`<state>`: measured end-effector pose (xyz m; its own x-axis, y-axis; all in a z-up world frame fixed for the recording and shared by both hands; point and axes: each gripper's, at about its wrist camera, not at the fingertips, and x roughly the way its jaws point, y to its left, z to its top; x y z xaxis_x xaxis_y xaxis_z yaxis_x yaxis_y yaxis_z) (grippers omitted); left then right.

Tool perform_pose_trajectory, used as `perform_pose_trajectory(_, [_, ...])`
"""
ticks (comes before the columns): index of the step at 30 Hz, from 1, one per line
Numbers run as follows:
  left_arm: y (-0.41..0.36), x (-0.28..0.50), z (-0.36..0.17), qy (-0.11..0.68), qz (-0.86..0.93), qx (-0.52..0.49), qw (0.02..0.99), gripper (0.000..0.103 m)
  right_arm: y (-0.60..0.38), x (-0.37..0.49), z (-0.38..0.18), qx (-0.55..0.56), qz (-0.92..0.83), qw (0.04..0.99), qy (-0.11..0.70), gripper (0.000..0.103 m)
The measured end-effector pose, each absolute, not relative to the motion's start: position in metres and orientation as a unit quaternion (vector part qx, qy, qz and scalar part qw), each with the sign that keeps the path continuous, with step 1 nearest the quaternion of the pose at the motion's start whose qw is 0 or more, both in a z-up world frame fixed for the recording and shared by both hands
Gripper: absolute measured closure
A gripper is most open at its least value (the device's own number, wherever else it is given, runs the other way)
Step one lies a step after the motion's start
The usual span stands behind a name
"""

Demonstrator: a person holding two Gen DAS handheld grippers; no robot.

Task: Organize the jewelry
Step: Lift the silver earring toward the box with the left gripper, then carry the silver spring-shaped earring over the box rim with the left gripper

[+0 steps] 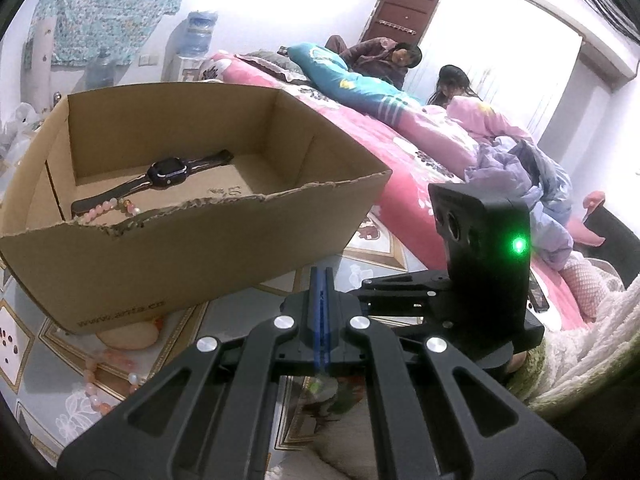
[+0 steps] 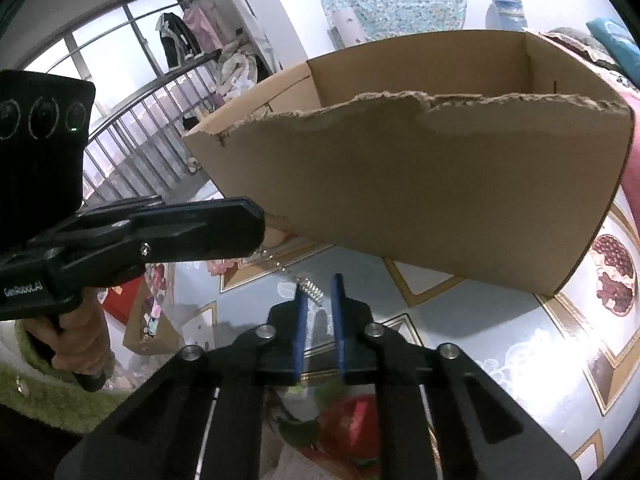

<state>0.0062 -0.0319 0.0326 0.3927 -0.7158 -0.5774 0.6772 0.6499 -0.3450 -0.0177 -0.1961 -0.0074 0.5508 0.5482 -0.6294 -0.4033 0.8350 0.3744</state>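
Only the left wrist view looks into the box point(image 1: 192, 216), where a watch point(image 1: 166, 174) and a pink bead bracelet point(image 1: 108, 208) lie; the right view meets its torn wall. More beads point(image 1: 96, 380) sit on the patterned tabletop point(image 2: 500, 328) left of the box, a pink bed point(image 1: 400, 152) beyond. The left gripper point(image 1: 321, 320) is pressed together, empty. The right gripper point(image 2: 320, 316) stands slightly parted beside a small metal spring-like piece point(image 2: 308, 290); contact unclear.

"GenRobot.AI" on left gripper point(image 2: 256, 228) body; box point(image 1: 120, 272) print unreadable.
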Motion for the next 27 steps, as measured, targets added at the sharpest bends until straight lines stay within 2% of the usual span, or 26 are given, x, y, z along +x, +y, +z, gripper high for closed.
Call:
perform_pose_trajectory(6, [-0.032, 0.002, 0.036, 0.356, -0.419, -0.024, 0.835, 0.103, -0.198, -0.024, -0.002, 0.09, 0.271, 0.88, 0.379, 0.098])
perform_pose_trajectory(19, [-0.032, -0.001, 0.024, 0.373, -0.398, -0.006, 0.838, 0.102, -0.205, -0.029, 0.004, 0.097, 0.263, 0.885, 0.373, 0.1])
perform_pose_trajectory(21, [-0.032, -0.004, 0.018, 0.377, -0.393, -0.002, 0.839, 0.098, -0.207, -0.027, 0.001, 0.098, 0.259, 0.883, 0.379, 0.1])
perform_pose_trajectory(23, [-0.032, -0.005, 0.014, 0.38, -0.383, 0.003, 0.842, 0.084, -0.209, -0.026, -0.003, 0.1, 0.253, 0.881, 0.387, 0.1])
perform_pose_trajectory(27, [-0.021, -0.01, 0.006, 0.385, -0.367, -0.003, 0.847, 0.081, -0.212, -0.023, -0.009, 0.102, 0.246, 0.878, 0.398, 0.1])
